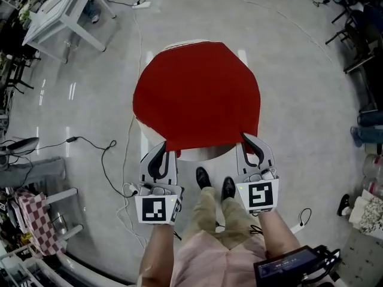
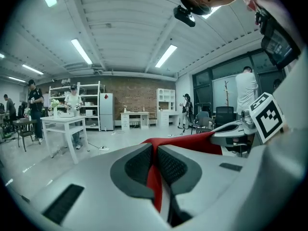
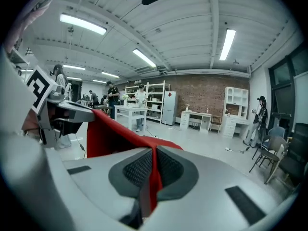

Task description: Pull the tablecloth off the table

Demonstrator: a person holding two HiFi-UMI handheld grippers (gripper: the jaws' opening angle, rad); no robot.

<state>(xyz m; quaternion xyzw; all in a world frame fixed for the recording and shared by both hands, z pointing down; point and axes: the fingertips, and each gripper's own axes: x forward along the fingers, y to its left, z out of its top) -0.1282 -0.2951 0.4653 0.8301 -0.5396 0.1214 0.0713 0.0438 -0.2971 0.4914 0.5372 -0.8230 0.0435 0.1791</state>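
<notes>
This is a large open lab or workshop hall, with a bare brick wall (image 2: 130,88) at the back, a ribbed industrial ceiling (image 2: 125,37) hung with long strip lights (image 2: 81,51), and a polished grey floor (image 1: 311,88) crossed by loose cables (image 1: 72,139). White work tables (image 2: 62,121), open shelving (image 2: 89,97), a fridge (image 2: 106,110) and office chairs (image 2: 222,115) stand about, with several people (image 2: 73,99) busy among them.
</notes>
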